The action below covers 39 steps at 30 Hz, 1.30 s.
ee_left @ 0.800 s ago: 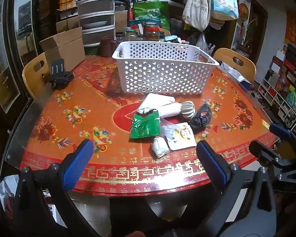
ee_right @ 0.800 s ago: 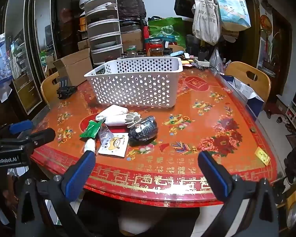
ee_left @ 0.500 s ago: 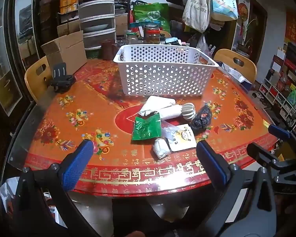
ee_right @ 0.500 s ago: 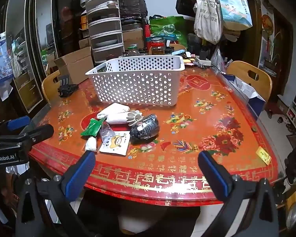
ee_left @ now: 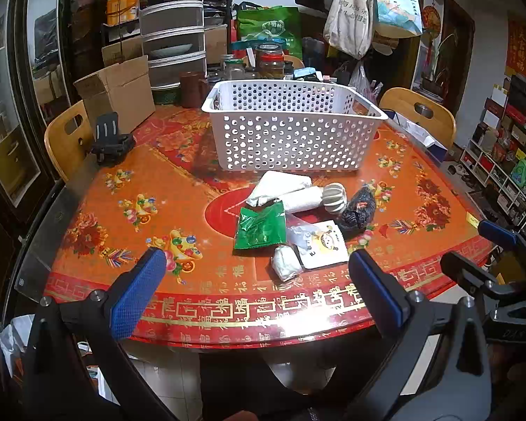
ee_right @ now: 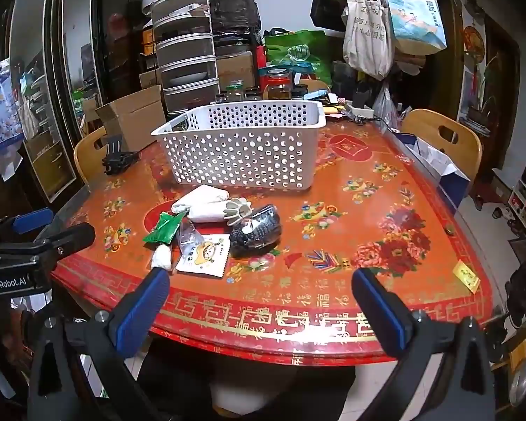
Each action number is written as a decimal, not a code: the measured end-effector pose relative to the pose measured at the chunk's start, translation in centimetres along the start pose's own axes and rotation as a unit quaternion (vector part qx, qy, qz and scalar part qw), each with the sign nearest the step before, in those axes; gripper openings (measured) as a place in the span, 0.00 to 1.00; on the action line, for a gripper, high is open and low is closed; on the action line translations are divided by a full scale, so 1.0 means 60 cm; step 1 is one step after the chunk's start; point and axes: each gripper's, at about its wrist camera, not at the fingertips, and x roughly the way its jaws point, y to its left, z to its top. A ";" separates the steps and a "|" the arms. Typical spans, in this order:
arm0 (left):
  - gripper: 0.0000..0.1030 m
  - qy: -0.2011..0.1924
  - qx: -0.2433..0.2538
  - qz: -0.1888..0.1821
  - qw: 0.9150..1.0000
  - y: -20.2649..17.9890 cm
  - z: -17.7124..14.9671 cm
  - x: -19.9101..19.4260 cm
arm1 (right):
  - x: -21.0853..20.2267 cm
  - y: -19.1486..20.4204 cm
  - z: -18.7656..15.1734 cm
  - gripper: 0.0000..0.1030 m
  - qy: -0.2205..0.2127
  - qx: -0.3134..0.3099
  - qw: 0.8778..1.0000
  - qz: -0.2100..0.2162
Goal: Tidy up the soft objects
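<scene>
Both grippers had edged a little closer to the table since the earlier frames, so the pile of soft things sat slightly larger in each view, though nothing on the table had shifted. Nearest the cameras, the left gripper [ee_left: 256,282] hung over the table's front edge with its blue-padded jaws spread wide and nothing between them; the right gripper [ee_right: 259,301] was released the same way, just beside it. On the red floral table [ee_right: 368,231], closest to the edge, lay a small white bundle [ee_left: 285,262], touching a white snack packet with a cartoon face [ee_left: 321,245] that partly covered a clear plastic bag [ee_left: 298,233]. A green foil packet [ee_left: 260,225] lay to the left of these. Beyond them a dark knitted item [ee_left: 359,207] rested at the right, next to a ribbed grey-white piece [ee_left: 334,197] at the end of a white cloth roll [ee_left: 303,200], with a folded white cloth [ee_left: 278,186] overlapping behind. Farther back stood the white perforated basket [ee_left: 291,140], apart from the pile. A black phone stand [ee_left: 110,142] sat at the far left, near a cardboard box [ee_left: 121,87].
</scene>
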 end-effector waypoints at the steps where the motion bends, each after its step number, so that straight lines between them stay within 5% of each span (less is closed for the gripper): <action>1: 1.00 -0.001 0.000 0.000 1.000 -0.001 0.000 -0.002 | 0.000 0.000 0.000 1.00 -0.001 0.000 1.000 0.000; 39: 1.00 -0.004 0.001 -0.003 1.000 0.003 0.003 -0.005 | -0.001 -0.003 -0.001 1.00 0.002 0.002 1.000 0.000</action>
